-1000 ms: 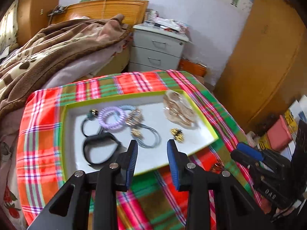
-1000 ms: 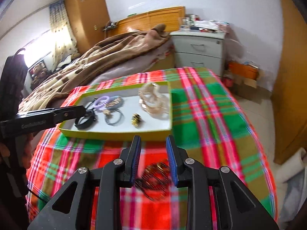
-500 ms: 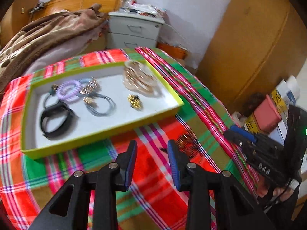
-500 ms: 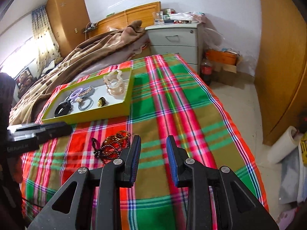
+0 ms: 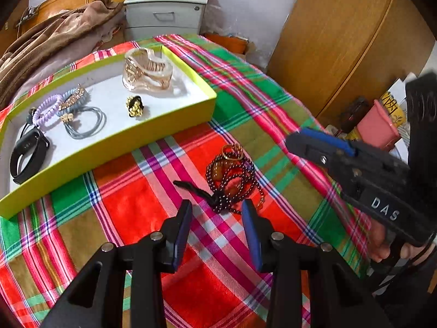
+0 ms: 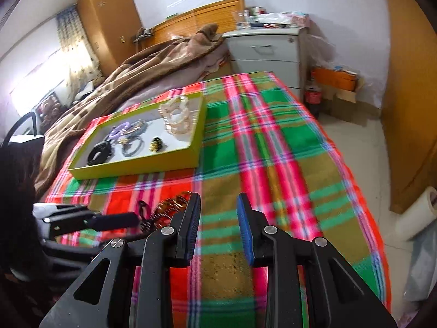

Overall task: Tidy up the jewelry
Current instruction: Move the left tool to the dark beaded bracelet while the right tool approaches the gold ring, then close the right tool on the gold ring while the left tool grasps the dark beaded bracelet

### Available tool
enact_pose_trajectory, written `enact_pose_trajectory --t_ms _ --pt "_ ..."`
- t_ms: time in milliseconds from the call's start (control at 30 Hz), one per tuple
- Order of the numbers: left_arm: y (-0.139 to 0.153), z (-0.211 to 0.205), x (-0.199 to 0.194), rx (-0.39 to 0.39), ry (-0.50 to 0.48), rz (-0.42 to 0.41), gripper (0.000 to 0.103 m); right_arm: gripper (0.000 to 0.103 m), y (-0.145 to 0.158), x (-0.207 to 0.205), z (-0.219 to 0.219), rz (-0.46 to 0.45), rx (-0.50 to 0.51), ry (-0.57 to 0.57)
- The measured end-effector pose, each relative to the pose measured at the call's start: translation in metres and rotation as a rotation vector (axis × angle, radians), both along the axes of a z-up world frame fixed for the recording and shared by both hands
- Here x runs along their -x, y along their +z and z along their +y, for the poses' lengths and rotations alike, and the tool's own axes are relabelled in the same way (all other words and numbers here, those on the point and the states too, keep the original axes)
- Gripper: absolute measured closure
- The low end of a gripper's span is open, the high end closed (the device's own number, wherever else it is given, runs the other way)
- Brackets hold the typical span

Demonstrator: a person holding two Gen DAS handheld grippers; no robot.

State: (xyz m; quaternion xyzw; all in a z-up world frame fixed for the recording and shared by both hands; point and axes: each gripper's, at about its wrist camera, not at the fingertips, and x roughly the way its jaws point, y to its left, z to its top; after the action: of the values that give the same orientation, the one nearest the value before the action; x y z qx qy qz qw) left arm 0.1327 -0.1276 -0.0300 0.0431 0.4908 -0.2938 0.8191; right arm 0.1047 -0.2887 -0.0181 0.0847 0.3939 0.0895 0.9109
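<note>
The beads (image 5: 232,180) lie in a heap on the plaid cloth (image 5: 273,125), outside the tray (image 5: 153,139), just ahead of the left gripper (image 5: 215,213); its 2 jaws have just been opening and stand apart, empty; the right gripper (image 6: 217,213), jaws apart and empty, sits off to the side, so the left is nearer.

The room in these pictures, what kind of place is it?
Most likely a home bedroom: a wooden headboard with a brown blanket on the bed, a grey nightstand with drawers, and a wooden wardrobe.
</note>
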Motion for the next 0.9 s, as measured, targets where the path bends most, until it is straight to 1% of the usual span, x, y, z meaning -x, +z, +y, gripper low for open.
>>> enact_pose_trajectory --t_ms 100,300,500,667,767,900 --pt "0.000 0.000 -0.001 0.014 0.011 0.000 0.064 0.075 -0.005 -0.012 0.002 0.032 -0.024 0.032" --pt "-0.001 0.000 0.001 0.012 0.010 -0.024 0.064 0.075 -0.012 -0.028 0.015 0.082 -0.079 0.149" --pt "-0.001 0.003 0.003 0.023 0.009 -0.026 0.064 0.075 -0.020 -0.037 0.021 0.129 -0.073 0.174" --pt "0.000 0.005 0.008 0.021 0.005 -0.028 0.064 0.074 -0.023 -0.040 0.027 0.152 -0.033 0.187" --pt "0.000 0.007 0.010 0.010 0.005 -0.033 0.064 0.072 -0.024 -0.041 0.028 0.152 -0.024 0.192" --pt "0.000 0.008 0.011 0.010 0.009 -0.030 0.064 0.072 -0.024 -0.042 0.032 0.151 0.001 0.200"
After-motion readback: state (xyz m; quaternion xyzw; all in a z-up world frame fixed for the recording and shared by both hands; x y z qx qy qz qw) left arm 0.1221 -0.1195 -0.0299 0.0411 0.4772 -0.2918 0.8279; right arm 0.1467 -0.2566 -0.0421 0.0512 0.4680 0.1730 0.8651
